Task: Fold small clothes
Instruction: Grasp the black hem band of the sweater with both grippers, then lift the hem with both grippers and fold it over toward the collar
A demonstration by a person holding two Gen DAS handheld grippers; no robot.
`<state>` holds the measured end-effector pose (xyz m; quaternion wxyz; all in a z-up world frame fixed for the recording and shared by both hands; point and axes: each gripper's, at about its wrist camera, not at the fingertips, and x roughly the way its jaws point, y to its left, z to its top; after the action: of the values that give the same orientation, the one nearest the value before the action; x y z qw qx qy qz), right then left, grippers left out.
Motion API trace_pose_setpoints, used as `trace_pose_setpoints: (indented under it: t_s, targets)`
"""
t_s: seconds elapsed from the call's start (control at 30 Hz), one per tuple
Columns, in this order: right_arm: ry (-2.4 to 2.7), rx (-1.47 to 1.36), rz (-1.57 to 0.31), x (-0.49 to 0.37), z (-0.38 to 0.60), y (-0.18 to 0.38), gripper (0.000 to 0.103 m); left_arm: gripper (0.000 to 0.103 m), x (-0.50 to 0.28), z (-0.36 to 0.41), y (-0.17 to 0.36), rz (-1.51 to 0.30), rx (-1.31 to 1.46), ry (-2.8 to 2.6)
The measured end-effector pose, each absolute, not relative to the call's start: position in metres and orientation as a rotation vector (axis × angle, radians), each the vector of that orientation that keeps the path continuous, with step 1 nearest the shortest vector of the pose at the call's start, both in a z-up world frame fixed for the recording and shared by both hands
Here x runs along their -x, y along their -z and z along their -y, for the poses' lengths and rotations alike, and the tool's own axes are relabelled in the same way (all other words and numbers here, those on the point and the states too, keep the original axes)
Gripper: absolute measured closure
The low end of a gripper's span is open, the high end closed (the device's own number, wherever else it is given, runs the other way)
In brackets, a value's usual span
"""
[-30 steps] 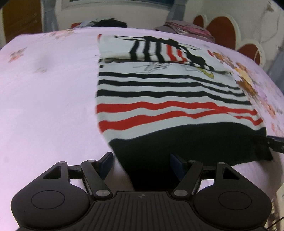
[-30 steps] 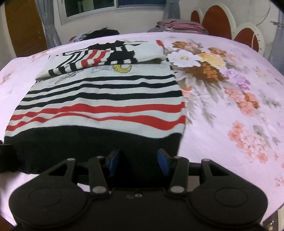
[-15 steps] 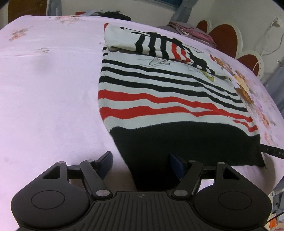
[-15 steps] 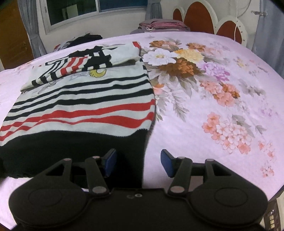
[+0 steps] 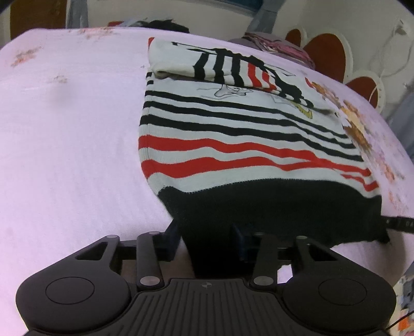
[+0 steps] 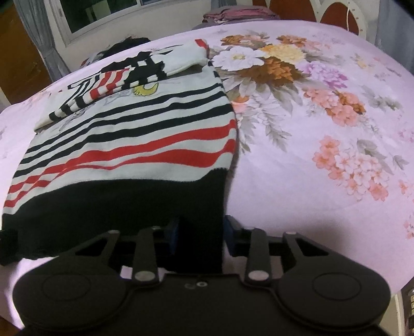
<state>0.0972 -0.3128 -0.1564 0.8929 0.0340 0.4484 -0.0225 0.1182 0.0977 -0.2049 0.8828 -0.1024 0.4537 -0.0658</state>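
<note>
A small striped sweater (image 5: 245,144) lies flat on the bed, white with black and red stripes, a black hem nearest me, and both sleeves folded across its far end. It also shows in the right wrist view (image 6: 129,144). My left gripper (image 5: 207,239) is shut on the hem's left corner. My right gripper (image 6: 200,232) is shut on the hem's right corner. The hem is slightly lifted at both corners.
The bed has a pale pink sheet (image 5: 64,142) with a flower print (image 6: 271,59) on its right side. A pile of folded clothes (image 6: 238,13) and dark clothes (image 5: 165,24) lie at the far edge. A red and white headboard (image 5: 328,51) stands behind.
Both grippers have narrowed onto the black hem, which was between open jaws before. The right gripper shifted to the hem's right corner. The hem now lifts off the sheet.
</note>
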Motion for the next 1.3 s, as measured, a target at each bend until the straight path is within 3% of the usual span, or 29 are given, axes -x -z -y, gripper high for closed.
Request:
trace_pose_setpoints:
  t_s: [0.07,0.23,0.33,0.4,0.43,0.47,1.0,1.07,1.3]
  targets:
    - [0.043,-0.075,-0.935,-0.099,0.313,0.156,0.074,0.062,-0.120,-0.096,0.204,-0.953,0.208,0.137]
    - [0.039,-0.062,-0.933,-0.101,0.307,0.158,0.066,0.062,-0.121,-0.091,0.205,-0.959,0.191,0.131]
    - [0.033,-0.033,-0.931,-0.101,0.302,0.159,0.073,0.062,-0.122,-0.093,0.204,-0.965,0.209,0.136]
    - [0.015,-0.042,-0.938,-0.101,0.302,0.158,0.084,0.072,-0.123,-0.092,0.203,-0.968,0.213,0.144]
    - [0.010,-0.043,-0.942,-0.102,0.302,0.157,0.087,0.084,-0.125,-0.091,0.202,-0.969,0.212,0.154]
    - [0.005,-0.043,-0.944,-0.103,0.302,0.156,0.089,0.087,-0.126,-0.091,0.202,-0.972,0.217,0.162]
    - [-0.059,-0.097,-0.871,-0.118,0.304,0.123,0.092,0.087,-0.144,-0.080,0.162,-0.814,0.148,0.208]
    - [-0.068,-0.099,-0.858,-0.124,0.304,0.118,0.092,0.093,-0.149,-0.078,0.156,-0.791,0.143,0.209]
    - [-0.102,-0.121,-0.787,-0.155,0.303,0.094,0.092,0.093,-0.178,-0.086,0.138,-0.735,0.200,0.196]
